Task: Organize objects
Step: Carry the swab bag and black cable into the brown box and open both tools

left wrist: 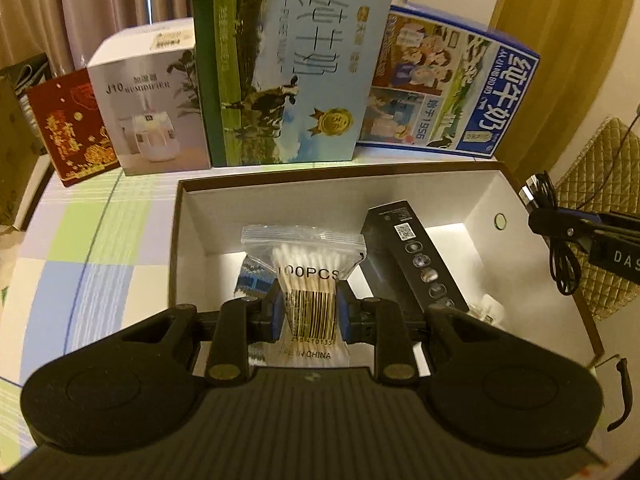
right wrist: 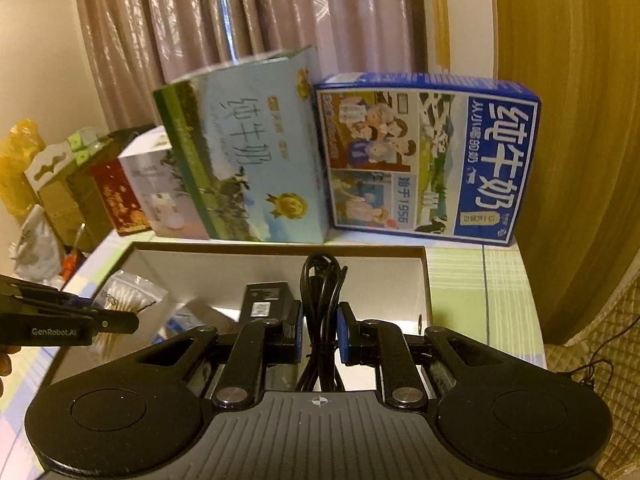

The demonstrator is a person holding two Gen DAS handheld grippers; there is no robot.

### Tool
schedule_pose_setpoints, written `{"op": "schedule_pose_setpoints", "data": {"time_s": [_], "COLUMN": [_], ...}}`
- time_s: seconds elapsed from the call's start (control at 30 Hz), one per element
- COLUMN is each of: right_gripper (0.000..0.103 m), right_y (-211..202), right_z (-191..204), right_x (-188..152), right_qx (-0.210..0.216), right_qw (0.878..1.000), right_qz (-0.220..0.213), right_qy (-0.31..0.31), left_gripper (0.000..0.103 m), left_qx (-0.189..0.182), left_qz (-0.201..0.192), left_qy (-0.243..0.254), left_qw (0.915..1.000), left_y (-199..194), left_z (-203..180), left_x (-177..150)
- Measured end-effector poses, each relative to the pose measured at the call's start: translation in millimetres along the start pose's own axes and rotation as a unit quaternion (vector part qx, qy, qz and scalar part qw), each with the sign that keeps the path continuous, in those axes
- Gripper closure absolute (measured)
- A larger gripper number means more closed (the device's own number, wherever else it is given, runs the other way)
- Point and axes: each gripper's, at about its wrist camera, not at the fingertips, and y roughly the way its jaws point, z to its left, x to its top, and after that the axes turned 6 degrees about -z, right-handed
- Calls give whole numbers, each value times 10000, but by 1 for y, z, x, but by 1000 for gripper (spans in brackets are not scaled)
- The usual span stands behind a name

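My left gripper (left wrist: 310, 300) is shut on a clear zip bag of cotton swabs (left wrist: 306, 256) marked 100PCS, held upright over the open white-lined box (left wrist: 280, 204). A slim black box (left wrist: 416, 256) and a blue-and-white patterned item (left wrist: 254, 280) lie inside. At the right edge, the right gripper (left wrist: 560, 232) carries a black cable (left wrist: 560, 268). In the right wrist view, my right gripper (right wrist: 320, 328) is shut on the coiled black cable (right wrist: 322, 280) above the open box (right wrist: 224, 264). The black box (right wrist: 266, 298), the swab bag (right wrist: 128, 292) and the left gripper (right wrist: 120, 320) show at left.
Behind the open box stand a red box (left wrist: 76, 128), a white humidifier box (left wrist: 152, 100), a tall green-and-blue milk carton (left wrist: 288, 68) and a blue milk carton (left wrist: 448, 88). A checked tablecloth (left wrist: 100, 240) covers the table. A quilted chair (left wrist: 600, 184) is off the right edge.
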Motion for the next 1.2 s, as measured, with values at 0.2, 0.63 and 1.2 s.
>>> {"op": "schedule_pose_setpoints", "data": {"time_s": [0.2,0.63,1.2], "right_gripper": [89,89,88], "right_y": [21,45,63], "right_z": [-6,-8,-7], "right_x": [-1,-5,-6], "right_qx": [-79,-108,-124], "right_qw": [9998,9990,9981], "right_qz": [149,389,591], "right_qy": [-45,-183,-130], "left_gripper": [81,71,50], "left_qx": [48,144,186], "left_qz": [159,303,315], "left_qy": [-6,232,247], "left_qw": [9999,9992,9990], "left_y": [29,55,46], "left_z": [1,1,8], "left_x": [5,8,6]}}
